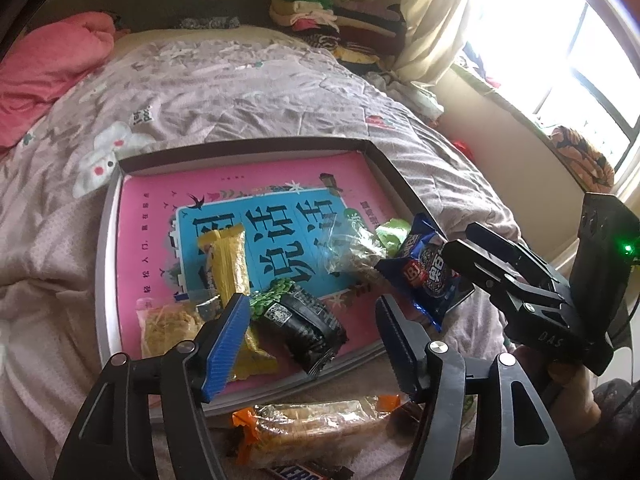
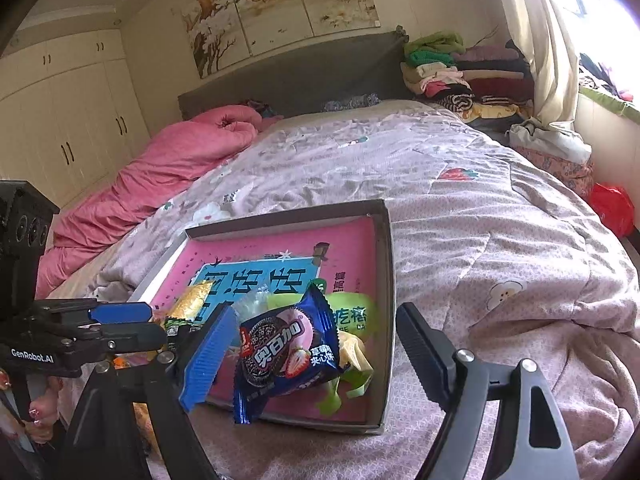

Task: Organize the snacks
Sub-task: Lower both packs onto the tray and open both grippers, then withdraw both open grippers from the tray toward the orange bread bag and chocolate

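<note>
Both grippers hang with jaws apart, gripping nothing: the left gripper (image 1: 312,344) above a black snack packet (image 1: 308,328), the right gripper (image 2: 308,364) around a blue cookie packet (image 2: 286,354). Both snacks lie in a shallow tray (image 2: 388,280) with a pink printed floor, resting on a lilac patterned quilt (image 2: 460,208). An orange-ended snack (image 1: 316,428) lies outside it. Beyond are a pink duvet (image 2: 160,176), folded clothes (image 2: 460,76), a wardrobe (image 2: 72,116) and a bright window (image 1: 560,48).

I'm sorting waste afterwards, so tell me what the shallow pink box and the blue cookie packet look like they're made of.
The shallow box looks like cardboard: thin, stiff walls with a dull grey face and sharp folded corners, and a matte printed pink floor. The blue cookie packet looks like glossy plastic film: it crinkles, catches highlights and has crimped, sawtooth ends. Whether the film has a foil lining inside cannot be told.
</note>
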A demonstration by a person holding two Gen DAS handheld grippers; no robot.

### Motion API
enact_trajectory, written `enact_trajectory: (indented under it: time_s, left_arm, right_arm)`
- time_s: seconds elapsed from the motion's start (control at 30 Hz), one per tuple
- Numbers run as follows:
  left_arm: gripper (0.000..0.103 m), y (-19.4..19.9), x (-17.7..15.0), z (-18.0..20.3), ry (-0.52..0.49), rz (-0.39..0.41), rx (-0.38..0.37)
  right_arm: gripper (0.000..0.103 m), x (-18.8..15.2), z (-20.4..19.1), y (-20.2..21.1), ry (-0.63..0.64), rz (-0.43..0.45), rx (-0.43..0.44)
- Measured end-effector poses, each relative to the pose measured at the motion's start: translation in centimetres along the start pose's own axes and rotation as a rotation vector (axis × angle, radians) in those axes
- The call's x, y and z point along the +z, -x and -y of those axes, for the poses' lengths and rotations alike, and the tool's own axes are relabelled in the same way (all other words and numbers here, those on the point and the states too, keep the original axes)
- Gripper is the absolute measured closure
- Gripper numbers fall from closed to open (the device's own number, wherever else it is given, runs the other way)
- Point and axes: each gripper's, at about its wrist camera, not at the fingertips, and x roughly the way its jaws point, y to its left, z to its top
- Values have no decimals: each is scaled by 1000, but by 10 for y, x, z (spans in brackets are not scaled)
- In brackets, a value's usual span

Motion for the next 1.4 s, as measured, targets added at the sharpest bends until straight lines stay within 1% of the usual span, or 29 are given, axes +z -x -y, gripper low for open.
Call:
enact_trajectory:
  time_s: [0.4, 0.77, 1.0, 1.1, 1.2, 1.33, 1.4]
  left_arm:
    - [32, 24, -6, -4, 15, 32, 26]
    - [31, 39, -15, -11, 42, 46, 51]
    - [31, 44, -17, -10, 31, 43, 60]
    - [31, 49, -17, -8, 15, 42, 71]
    - [31, 52, -17, -7, 22, 45, 72]
    - [31, 57, -17, -4, 10, 51, 79]
    - [31, 59, -18, -4, 7, 48, 78]
  right_arm:
    - [20, -3, -2, 16, 7, 22, 23]
    - [20, -16, -6, 40, 33, 33, 45]
    - [20, -23, -14, 54, 37, 21, 88]
    - [20, -20, -20, 55, 51, 19, 99]
    - [18, -16, -28, 57, 82, 18, 111]
    - [17, -5, -41, 52, 126, 19, 125]
    - [17, 1, -45, 49, 137, 15, 145]
